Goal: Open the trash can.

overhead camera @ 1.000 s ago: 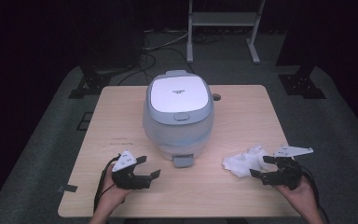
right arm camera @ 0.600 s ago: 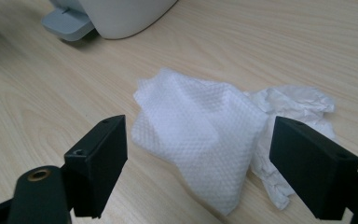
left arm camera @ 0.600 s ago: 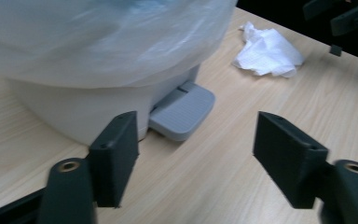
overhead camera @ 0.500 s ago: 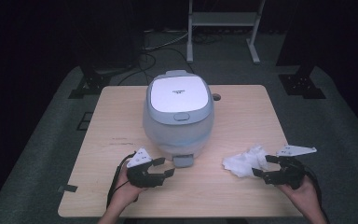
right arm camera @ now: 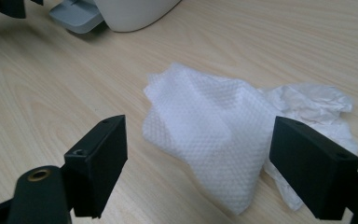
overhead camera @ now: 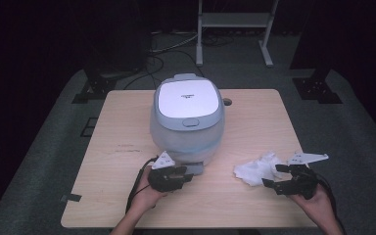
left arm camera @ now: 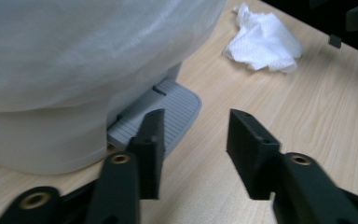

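Note:
A white and pale grey rice cooker (overhead camera: 187,115) stands mid-table with its lid down. A ribbed grey tab (left arm camera: 168,112) juts from its front base. My left gripper (overhead camera: 187,175) sits low in front of the cooker, pointing at that tab (overhead camera: 194,168). Its jaws have just been closing and stand partly open (left arm camera: 198,149), one jaw overlapping the tab's edge, with bare table between the pads. A crumpled white paper towel (overhead camera: 255,169) lies at the front right. My right gripper (overhead camera: 273,176) rests beside it, its jaws wide open (right arm camera: 205,163) on either side of the towel (right arm camera: 214,135) without touching it.
The wooden table (overhead camera: 127,147) has a dark floor around it. A metal stand (overhead camera: 235,19) and cables lie beyond the far edge. A small round hole (overhead camera: 227,102) sits behind the cooker on the right.
My left gripper has slid right, up to the cooker's front tab, and its jaws have narrowed. The right gripper and the paper towel have stayed put.

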`<state>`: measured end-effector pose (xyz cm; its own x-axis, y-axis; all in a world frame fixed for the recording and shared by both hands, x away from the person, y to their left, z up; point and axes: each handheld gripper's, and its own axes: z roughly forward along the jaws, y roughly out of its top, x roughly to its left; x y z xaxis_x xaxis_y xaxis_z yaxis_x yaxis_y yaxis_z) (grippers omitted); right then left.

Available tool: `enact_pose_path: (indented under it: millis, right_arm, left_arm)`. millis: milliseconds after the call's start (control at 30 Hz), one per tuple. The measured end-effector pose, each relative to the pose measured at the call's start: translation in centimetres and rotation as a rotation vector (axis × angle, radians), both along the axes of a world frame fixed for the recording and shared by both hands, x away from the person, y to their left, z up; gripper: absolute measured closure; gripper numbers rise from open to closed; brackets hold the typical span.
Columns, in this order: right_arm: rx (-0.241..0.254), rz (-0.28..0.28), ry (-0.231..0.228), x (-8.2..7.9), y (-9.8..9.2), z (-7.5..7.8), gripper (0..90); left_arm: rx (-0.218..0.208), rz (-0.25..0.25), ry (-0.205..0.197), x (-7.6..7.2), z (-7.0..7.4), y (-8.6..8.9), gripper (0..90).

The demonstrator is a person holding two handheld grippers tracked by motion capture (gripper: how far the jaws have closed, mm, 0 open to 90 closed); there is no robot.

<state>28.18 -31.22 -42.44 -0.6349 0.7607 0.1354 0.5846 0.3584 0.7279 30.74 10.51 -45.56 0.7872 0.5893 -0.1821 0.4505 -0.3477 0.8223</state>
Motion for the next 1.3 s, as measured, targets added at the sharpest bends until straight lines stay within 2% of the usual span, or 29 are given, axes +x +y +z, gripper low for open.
enact_pose_path:
  millis: [67, 100, 133, 200, 367, 533, 700, 733, 767, 833, 867, 1100, 1300]
  right_arm:
    - [-0.002, 0.004, -0.003, 0.0, 0.0, 0.0, 17.9]
    - [-0.002, 0.004, -0.003, 0.0, 0.0, 0.0, 17.9]
    - [0.001, 0.003, -0.005, 0.0, 0.0, 0.1, 17.9]
    - [0.003, -0.001, -0.006, 0.0, 0.0, 0.1, 17.9]
    - [-0.005, 0.006, -0.008, 0.0, 0.2, 0.0, 17.9]
    - [-0.013, 0.016, -0.004, -0.1, 0.5, 0.0, 17.9]
    - [-0.014, 0.016, -0.001, 0.0, 0.4, -0.1, 17.9]
    - [-0.015, 0.016, -0.003, 0.0, 0.4, -0.1, 17.9]
    - [-0.015, 0.016, -0.003, 0.0, 0.4, -0.1, 17.9]
    - [-0.015, 0.015, -0.003, 0.0, 0.4, -0.1, 17.9]
    - [-0.016, 0.019, 0.002, 0.0, 0.4, -0.2, 17.9]
    - [-0.027, 0.039, 0.01, 0.0, 0.8, -0.3, 17.9]
    - [-0.039, 0.037, 0.018, 0.1, 0.9, -0.4, 17.9]
  left_arm:
    - [0.021, -0.006, -0.009, 0.1, -0.2, -0.3, 65.9]
    - [0.023, -0.01, -0.006, 0.2, -0.2, -0.4, 65.9]
    - [0.02, -0.005, -0.013, 0.4, -0.4, -0.7, 67.0]
    - [-0.004, -0.001, 0.001, 0.6, -0.6, -0.9, 67.2]
    - [-0.005, 0.016, -0.002, 1.0, -0.7, -1.1, 69.2]
    - [0.014, 0.048, -0.04, 1.2, -0.8, -1.1, 69.5]
    - [0.009, 0.06, -0.051, 1.3, -1.1, -1.1, 69.9]
    - [0.015, 0.066, -0.073, 1.2, -1.2, -1.2, 69.9]
    - [0.015, 0.066, -0.073, 1.2, -1.2, -1.2, 70.0]
    - [0.027, 0.073, -0.09, 1.0, -1.4, -1.3, 70.3]
    - [0.049, 0.087, -0.102, 0.9, -1.4, -1.5, 72.9]
    - [0.083, 0.105, -0.13, 0.5, -1.4, -1.9, 73.0]
    - [0.054, 0.11, -0.099, 0.7, -1.6, -1.7, 73.1]
